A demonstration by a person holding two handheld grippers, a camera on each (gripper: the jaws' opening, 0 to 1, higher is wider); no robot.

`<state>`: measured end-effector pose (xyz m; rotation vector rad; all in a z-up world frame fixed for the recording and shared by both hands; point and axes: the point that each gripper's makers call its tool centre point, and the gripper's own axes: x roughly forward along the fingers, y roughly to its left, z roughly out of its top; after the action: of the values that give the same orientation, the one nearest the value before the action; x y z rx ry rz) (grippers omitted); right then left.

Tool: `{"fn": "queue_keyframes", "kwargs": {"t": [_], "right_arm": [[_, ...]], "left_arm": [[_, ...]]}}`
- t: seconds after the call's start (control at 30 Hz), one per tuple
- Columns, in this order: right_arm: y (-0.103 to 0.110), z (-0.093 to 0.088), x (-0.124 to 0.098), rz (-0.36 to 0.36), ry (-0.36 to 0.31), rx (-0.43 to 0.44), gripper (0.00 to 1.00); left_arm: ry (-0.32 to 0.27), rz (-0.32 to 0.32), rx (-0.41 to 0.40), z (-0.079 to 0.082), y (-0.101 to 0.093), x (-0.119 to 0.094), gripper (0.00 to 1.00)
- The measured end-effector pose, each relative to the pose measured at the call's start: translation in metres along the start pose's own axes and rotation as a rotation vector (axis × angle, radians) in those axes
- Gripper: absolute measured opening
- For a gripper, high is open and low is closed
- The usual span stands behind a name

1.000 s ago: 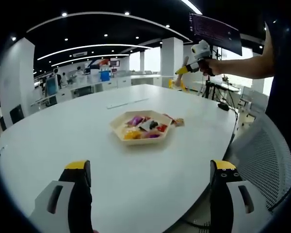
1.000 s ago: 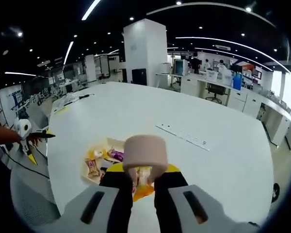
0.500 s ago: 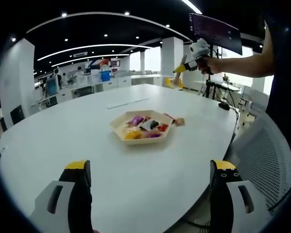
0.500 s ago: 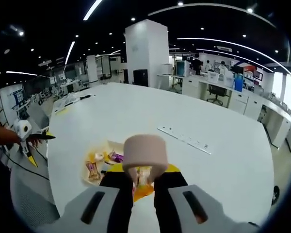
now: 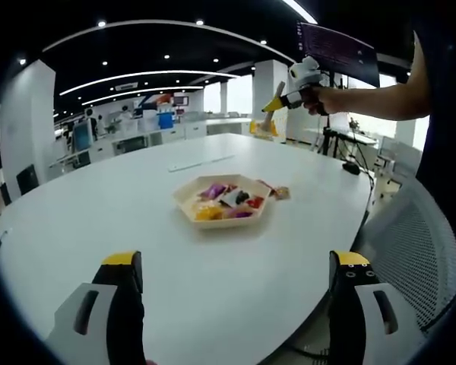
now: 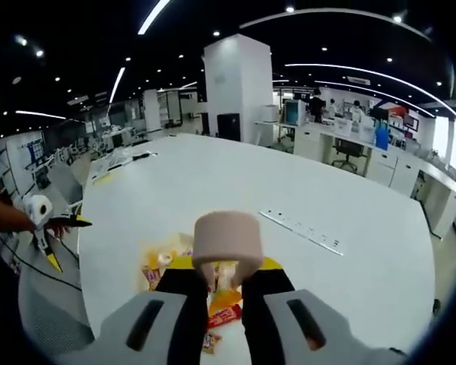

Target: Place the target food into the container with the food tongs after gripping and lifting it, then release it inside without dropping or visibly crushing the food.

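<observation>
– Holding anything, the right gripper (image 6: pixel 226 274)?
– Its jaws stand narrow, pinched on a beige roll (image 6: pixel 228 237); I take that for the wrapped grip of the food tongs, though the tips are hidden behind the jaws. In the left gripper view it hangs high above the far edge of the white table (image 5: pixel 99 228).
– And the left gripper (image 5: pixel 235 262)?
– Jaws wide, nothing between them, low at the near edge.
– Where is the food?
– Wrapped snacks (image 5: pixel 226 199) lie in the hexagonal tray (image 5: pixel 184 199) mid-table, and one wrapped piece (image 5: pixel 280 192) sits on the table just beside the tray's rim. That loose one looks like the target, but I cannot be sure.
– So how to go about it?
– Bring the right gripper down slowly over that piece, tongs upright, and close only until the wrapper holds. Lift straight, carry it low over the rim, and open inside the tray.
– Risk?
– Squeezing too hard, or swinging it wide and losing it.
</observation>
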<state>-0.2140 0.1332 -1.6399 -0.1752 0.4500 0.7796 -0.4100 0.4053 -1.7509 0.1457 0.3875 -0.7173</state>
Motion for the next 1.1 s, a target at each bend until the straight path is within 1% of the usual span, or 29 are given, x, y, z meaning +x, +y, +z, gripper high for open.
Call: {"fn": "queue_keyframes", "kwargs": {"t": [0.13, 0.3, 0.57, 1.0, 1.1], "right_arm": [[0.010, 0.006, 0.009, 0.020, -0.002, -0.006, 0.14], [0.021, 0.015, 0.018, 0.043, -0.009, -0.015, 0.14], [0.042, 0.029, 0.033, 0.090, -0.017, -0.035, 0.15], [0.075, 0.039, 0.063, 0.155, -0.016, -0.045, 0.15], [0.083, 0.044, 0.070, 0.169, -0.021, -0.042, 0.15]], "left_arm": [[0.004, -0.008, 0.007, -0.001, -0.002, 0.000, 0.99], [-0.005, -0.002, 0.005, 0.001, -0.001, -0.001, 0.99], [-0.010, 0.000, -0.002, 0.002, 0.000, -0.001, 0.99], [-0.002, -0.003, -0.001, 0.000, 0.000, -0.001, 0.97], [0.000, -0.002, -0.003, 0.000, 0.000, -0.001, 0.97]]}}
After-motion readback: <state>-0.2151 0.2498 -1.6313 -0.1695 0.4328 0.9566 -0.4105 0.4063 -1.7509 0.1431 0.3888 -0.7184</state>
